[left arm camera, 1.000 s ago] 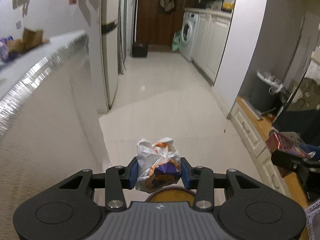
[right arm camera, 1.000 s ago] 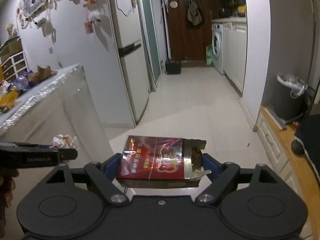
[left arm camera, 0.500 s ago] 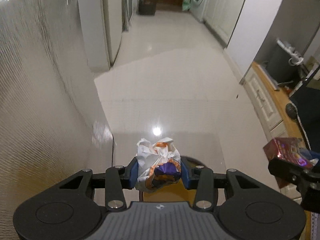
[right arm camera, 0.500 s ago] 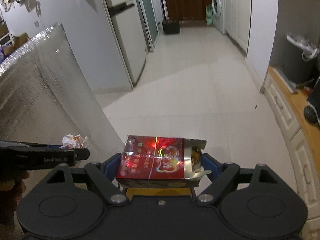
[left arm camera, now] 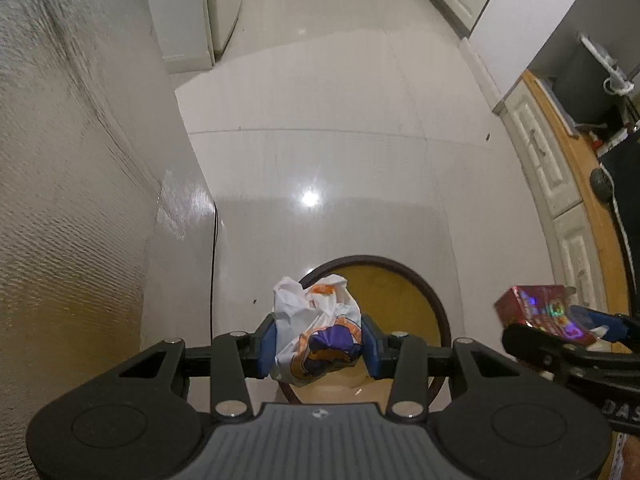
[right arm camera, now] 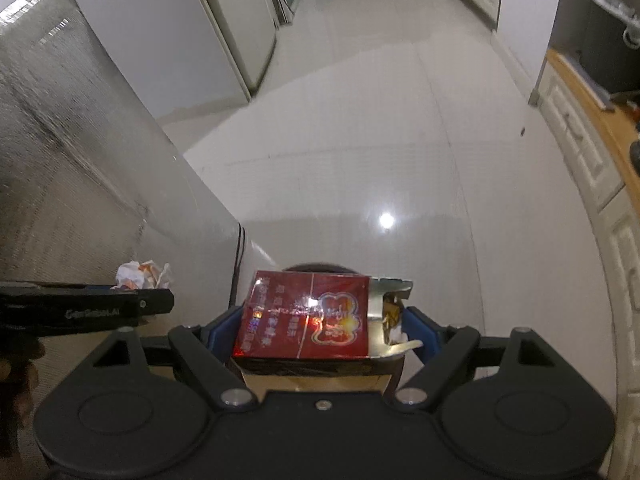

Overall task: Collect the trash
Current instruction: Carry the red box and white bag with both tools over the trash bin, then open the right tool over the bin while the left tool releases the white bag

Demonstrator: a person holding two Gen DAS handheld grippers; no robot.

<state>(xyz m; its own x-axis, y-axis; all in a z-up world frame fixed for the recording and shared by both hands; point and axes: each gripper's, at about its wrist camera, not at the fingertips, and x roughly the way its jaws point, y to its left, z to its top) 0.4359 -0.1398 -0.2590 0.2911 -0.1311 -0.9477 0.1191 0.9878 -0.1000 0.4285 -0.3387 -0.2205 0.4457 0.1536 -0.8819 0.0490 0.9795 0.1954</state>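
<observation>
My left gripper [left arm camera: 318, 344] is shut on a crumpled white wrapper [left arm camera: 316, 340] with orange and purple print, held above a round bin [left arm camera: 436, 312] with a dark rim and yellow inside that stands on the floor. My right gripper [right arm camera: 320, 332] is shut on an opened red cigarette box [right arm camera: 306, 318], held over the same bin, whose rim [right arm camera: 320, 267] peeks out behind the box. The red box also shows in the left wrist view [left arm camera: 540, 312], right of the bin. The wrapper shows in the right wrist view [right arm camera: 142, 274], at the left.
A silver foil-covered counter side [left arm camera: 72, 184] rises on the left. A thin black cable [left arm camera: 213, 264] runs down its edge. White tiled floor [left arm camera: 340, 120] stretches ahead. White cabinets with a wooden top [left arm camera: 560, 168] line the right. A fridge [right arm camera: 240, 32] stands further back.
Both grippers have tilted downward and lowered with their loads. The counter top and far hallway have left the view, and the bin has come into fuller view beneath them.
</observation>
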